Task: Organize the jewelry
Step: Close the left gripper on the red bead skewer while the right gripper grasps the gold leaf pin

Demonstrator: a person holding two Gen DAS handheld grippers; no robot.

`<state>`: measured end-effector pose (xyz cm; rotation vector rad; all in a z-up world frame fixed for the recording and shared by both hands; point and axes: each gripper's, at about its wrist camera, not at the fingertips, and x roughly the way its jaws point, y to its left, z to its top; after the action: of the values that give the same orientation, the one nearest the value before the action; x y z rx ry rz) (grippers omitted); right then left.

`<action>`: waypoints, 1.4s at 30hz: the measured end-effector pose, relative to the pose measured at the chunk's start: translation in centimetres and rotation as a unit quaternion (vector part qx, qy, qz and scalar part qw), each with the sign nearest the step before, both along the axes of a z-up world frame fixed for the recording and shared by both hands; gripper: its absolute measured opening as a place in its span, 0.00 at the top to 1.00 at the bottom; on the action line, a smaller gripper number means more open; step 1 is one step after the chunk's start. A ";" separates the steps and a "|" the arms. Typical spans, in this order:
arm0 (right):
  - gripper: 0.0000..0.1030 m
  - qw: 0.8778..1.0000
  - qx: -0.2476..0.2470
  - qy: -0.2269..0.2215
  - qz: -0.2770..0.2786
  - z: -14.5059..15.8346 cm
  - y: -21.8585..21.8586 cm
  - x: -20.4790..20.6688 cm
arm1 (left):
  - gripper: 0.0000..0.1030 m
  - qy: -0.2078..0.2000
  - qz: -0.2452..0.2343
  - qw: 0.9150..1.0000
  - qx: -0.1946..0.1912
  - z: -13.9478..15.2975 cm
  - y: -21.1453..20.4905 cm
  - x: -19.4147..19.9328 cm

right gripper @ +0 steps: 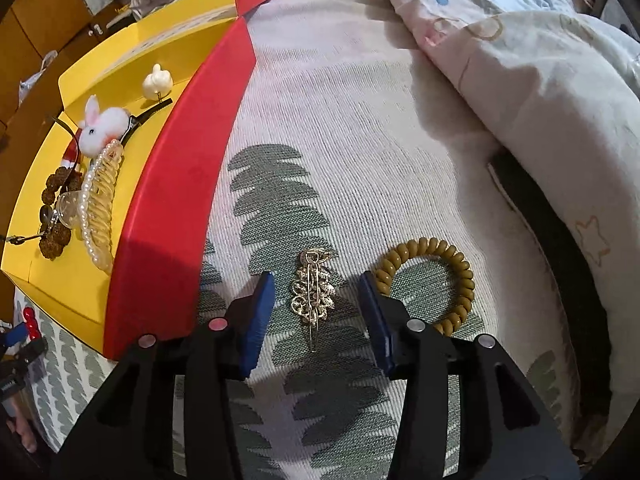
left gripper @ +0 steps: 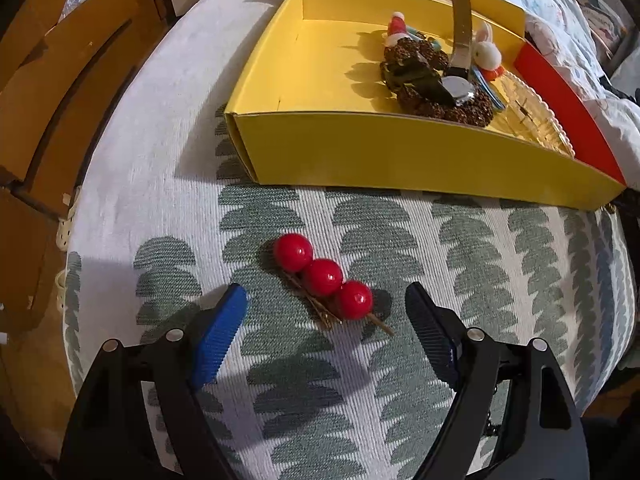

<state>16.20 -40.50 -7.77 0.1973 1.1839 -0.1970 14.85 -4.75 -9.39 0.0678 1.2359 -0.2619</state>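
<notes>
I hold both grippers apart above the patterned cloth point(left gripper: 400, 216) — left gripper point(left gripper: 326, 304) straddling the red berry clip point(left gripper: 322, 278), right gripper point(right gripper: 316, 300) flanking the gold hair clip point(right gripper: 312, 296), neither touched — beside the yellow box point(left gripper: 400, 160).

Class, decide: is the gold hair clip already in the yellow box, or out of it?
Out. The gold hair clip lies on the patterned cloth beside the yellow box.

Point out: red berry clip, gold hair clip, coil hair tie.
red berry clip point(left gripper: 322, 277), left wrist view, middle ball
gold hair clip point(right gripper: 313, 292), right wrist view, centre bar
coil hair tie point(right gripper: 466, 276), right wrist view, right side
</notes>
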 end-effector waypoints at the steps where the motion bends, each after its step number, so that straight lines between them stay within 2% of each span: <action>1: 0.55 1.000 0.001 -0.001 -0.002 -0.1 0.0 -0.1 | 0.21 0.001 0.001 1.000 0.002 -0.1 -0.1 0.2; 5: 0.56 1.000 0.006 -0.001 -0.010 -0.1 -0.1 -0.3 | 0.20 -0.002 0.001 1.000 0.013 -0.5 -0.9 0.5; 8: 0.62 1.000 0.007 0.000 -0.018 0.1 0.0 -0.5 | 0.21 -0.006 -0.002 1.000 0.023 -0.7 -1.2 0.4; 12: 0.74 1.000 -0.001 0.003 -0.020 0.3 0.1 -0.7 | 0.38 -0.014 -0.001 0.999 0.037 -0.7 -1.4 0.4; 14: 0.76 1.000 0.001 0.001 -0.020 0.4 0.0 -0.7 | 0.50 -0.017 -0.004 0.999 0.034 -0.7 -1.3 0.5; 16: 0.76 1.000 0.009 -0.001 -0.025 0.4 -0.2 -0.9 | 0.56 -0.017 -0.005 0.999 0.029 -0.6 -1.2 0.6; 19: 0.76 0.999 0.018 -0.005 -0.031 0.6 -0.4 -0.8 | 0.57 -0.015 -0.003 1.000 0.020 -0.5 -0.6 0.8; 26: 0.77 0.998 0.031 -0.030 -0.040 2.8 -0.5 -1.7 | 0.57 -0.006 0.000 1.000 -0.029 0.6 0.3 0.8; 28: 0.78 0.998 0.035 -0.043 -0.042 3.8 -0.5 -2.1 | 0.57 -0.014 -0.004 0.999 -0.034 1.3 0.3 0.4; 30: 0.85 0.997 0.044 -0.057 -0.040 4.8 -0.3 -2.4 | 0.57 -0.026 -0.011 0.999 -0.037 2.1 0.1 -0.3; 35: 0.86 0.994 0.055 -0.088 -0.024 7.3 1.3 -2.9 | 0.57 -0.045 -0.019 0.998 -0.042 3.6 -0.7 -1.1; 40: 0.87 0.995 0.050 -0.086 -0.021 7.4 1.7 -2.4 | 0.57 -0.049 -0.024 0.998 -0.045 3.8 -1.2 -1.1; 42: 0.86 0.997 0.046 -0.064 -0.019 6.4 1.3 -2.0 | 0.57 -0.047 -0.022 0.998 -0.046 3.7 -0.8 -1.1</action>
<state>14.20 -39.16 -1.40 0.3093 1.0634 -0.1609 13.71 -5.55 -5.68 0.0283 1.1278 -0.3498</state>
